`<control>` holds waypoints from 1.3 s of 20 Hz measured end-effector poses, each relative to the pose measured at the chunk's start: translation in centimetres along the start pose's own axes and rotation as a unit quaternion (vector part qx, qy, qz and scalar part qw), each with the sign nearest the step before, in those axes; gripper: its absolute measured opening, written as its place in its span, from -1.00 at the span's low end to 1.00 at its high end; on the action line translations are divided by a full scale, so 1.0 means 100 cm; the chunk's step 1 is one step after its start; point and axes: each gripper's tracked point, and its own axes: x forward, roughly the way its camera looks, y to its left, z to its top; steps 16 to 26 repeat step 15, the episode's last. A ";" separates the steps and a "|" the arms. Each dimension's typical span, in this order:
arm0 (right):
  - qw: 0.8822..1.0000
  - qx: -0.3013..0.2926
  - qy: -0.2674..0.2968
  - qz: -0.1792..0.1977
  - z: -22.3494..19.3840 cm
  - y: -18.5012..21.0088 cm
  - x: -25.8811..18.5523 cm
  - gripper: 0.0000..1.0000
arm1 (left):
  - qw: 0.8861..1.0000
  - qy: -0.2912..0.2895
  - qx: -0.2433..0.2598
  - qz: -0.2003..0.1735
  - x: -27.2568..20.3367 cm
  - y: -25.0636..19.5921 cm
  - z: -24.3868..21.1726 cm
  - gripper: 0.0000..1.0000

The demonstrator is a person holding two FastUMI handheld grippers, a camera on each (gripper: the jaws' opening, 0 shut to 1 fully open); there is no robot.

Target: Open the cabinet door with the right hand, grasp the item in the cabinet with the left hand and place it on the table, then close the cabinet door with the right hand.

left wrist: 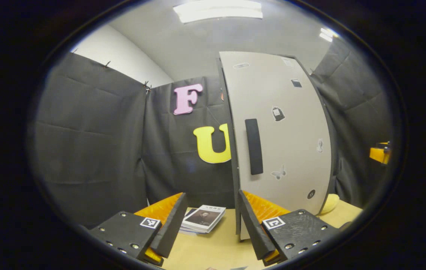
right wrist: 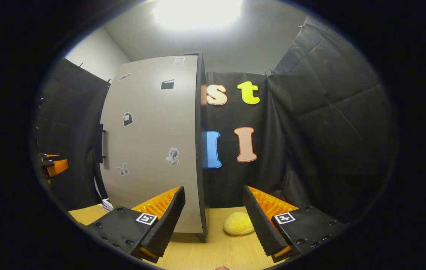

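A tall cabinet with a pale grey door [left wrist: 284,131] stands on the wooden table [left wrist: 213,247], and the door looks shut against its dark frame. Its black vertical handle [left wrist: 254,146] sits near the door's left edge. In the right gripper view the same door [right wrist: 153,142] is seen from the other side, with the handle [right wrist: 100,144] sticking out at its far left edge. What is inside is hidden. My left gripper [left wrist: 211,198] is open and empty, short of the cabinet's left corner. My right gripper [right wrist: 213,191] is open and empty, facing the cabinet's right corner.
A small stack of books [left wrist: 203,218] lies on the table left of the cabinet. A soft yellow lump [right wrist: 238,224] rests on the table by the cabinet's right corner. Black cloth walls close in behind and on both sides.
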 end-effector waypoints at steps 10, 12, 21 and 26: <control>1.000 -0.006 -0.002 0.003 0.003 0.011 0.002 0.95 | 1.000 -0.009 -0.001 0.014 0.001 0.017 -0.001 0.63; 1.000 -0.007 -0.003 0.004 0.004 0.012 0.003 0.94 | 1.000 -0.011 -0.001 0.015 0.000 0.019 0.000 0.63; 1.000 -0.010 -0.005 0.005 0.005 0.015 0.002 0.94 | 1.000 -0.011 0.002 0.015 -0.001 0.020 -0.001 0.63; 1.000 -0.010 -0.005 0.005 0.005 0.015 0.002 0.94 | 1.000 -0.011 0.002 0.015 -0.001 0.020 -0.001 0.63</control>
